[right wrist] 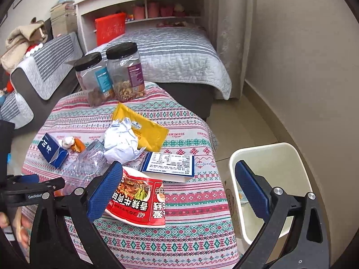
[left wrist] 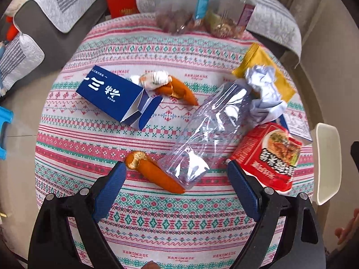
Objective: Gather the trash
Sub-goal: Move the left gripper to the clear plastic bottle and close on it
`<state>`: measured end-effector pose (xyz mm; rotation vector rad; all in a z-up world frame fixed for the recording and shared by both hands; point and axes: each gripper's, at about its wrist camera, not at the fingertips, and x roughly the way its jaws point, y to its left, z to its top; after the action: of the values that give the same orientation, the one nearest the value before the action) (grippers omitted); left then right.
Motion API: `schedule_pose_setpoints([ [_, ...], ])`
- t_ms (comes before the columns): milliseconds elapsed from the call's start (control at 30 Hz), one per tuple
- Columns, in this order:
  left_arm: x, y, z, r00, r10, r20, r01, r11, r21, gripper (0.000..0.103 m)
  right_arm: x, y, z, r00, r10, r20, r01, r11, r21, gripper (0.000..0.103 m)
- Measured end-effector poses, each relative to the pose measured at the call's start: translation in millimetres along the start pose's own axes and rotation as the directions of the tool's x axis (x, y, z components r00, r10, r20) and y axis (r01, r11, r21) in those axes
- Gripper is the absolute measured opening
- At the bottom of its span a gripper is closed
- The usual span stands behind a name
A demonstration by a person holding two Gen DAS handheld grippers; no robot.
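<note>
Trash covers a round tabletop [left wrist: 179, 228] under a patterned pink and green cloth, seen first from the left wrist view. The left gripper [left wrist: 177, 170] fills the bottom of the frame, its blue-padded jaws spread wide and holding nothing. Between them lies a crushed clear plastic bottle [left wrist: 208, 134], its long axis running from lower centre up toward the upper right of the frame. It looks light, springy and slippery, so a hold across its flattened middle seems safest. An orange peel [left wrist: 154, 173] lies at its lower end, soft and limp, pointing toward the lower right. A second peel [left wrist: 179, 89] and a small wad of tissue [left wrist: 154, 79] sit at centre, beside an open blue carton [left wrist: 116, 96] at left whose open flaps face the lower right. Crumpled white paper [left wrist: 264, 92] rests on a yellow packet [left wrist: 264, 67] at upper right. A red noodle wrapper [left wrist: 267, 157] lies at right.

In the right wrist view, the right gripper [right wrist: 177, 177] also has its jaws spread and empty. Its left pad overlaps the edge of the red noodle wrapper [right wrist: 139, 201], a thin, crinkly, weightless film best pinched at an edge; whether the pad touches it I cannot tell. A flat white and blue box [right wrist: 170, 163] lies just behind. A cream waste bin [right wrist: 289, 154] stands on the floor at lower right, beside the tabletop. Two black-lidded jars [right wrist: 110, 76] stand at the far edge.
</note>
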<state>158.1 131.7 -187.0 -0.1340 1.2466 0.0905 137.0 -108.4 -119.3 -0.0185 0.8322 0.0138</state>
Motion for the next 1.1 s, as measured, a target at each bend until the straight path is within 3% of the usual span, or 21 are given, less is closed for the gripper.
schedule_pose_setpoints([
  [200, 14, -4, 8, 1.0, -0.023, -0.019, 0.023, 0.999, 0.031, 0.088, 14, -2, 1, 0.999, 0.008, -0.046, -0.008, 1.0, -0.007, 0.096],
  [433, 33, -42, 23, 0.999, -0.037, -0.002, 0.036, 0.989, 0.147, 0.089, 22, -13, 1, 0.998, -0.016, -0.065, 0.016, 1.0, -0.006, 0.096],
  [633, 57, -62, 35, 1.0, 0.023, -0.013, -0.021, 0.984, 0.179, 0.088, 31, -24, -2, 0.995, -0.025, -0.101, 0.025, 1.0, -0.004, 0.096],
  [700, 63, -63, 36, 0.999, 0.046, -0.02, -0.042, 0.981, 0.188, 0.077, 37, -25, -3, 0.992, -0.011, -0.128, 0.011, 1.0, -0.002, 0.096],
  [733, 64, -64, 35, 0.998, 0.053, -0.024, -0.047, 0.979, 0.196, 0.077, 39, -25, -4, 0.99, -0.003, -0.14, 0.003, 1.0, -0.002, 0.096],
  [933, 39, -53, 28, 1.0, -0.011, 0.005, 0.01, 0.983, 0.183, 0.067, 56, -12, -12, 0.973, 0.061, -0.221, -0.064, 0.998, -0.008, 0.096],
  [1100, -4, -38, 19, 0.995, -0.077, 0.064, 0.067, 0.986, 0.154, 0.063, 73, 6, -24, 0.94, 0.16, -0.301, -0.164, 0.986, 0.014, 0.096],
])
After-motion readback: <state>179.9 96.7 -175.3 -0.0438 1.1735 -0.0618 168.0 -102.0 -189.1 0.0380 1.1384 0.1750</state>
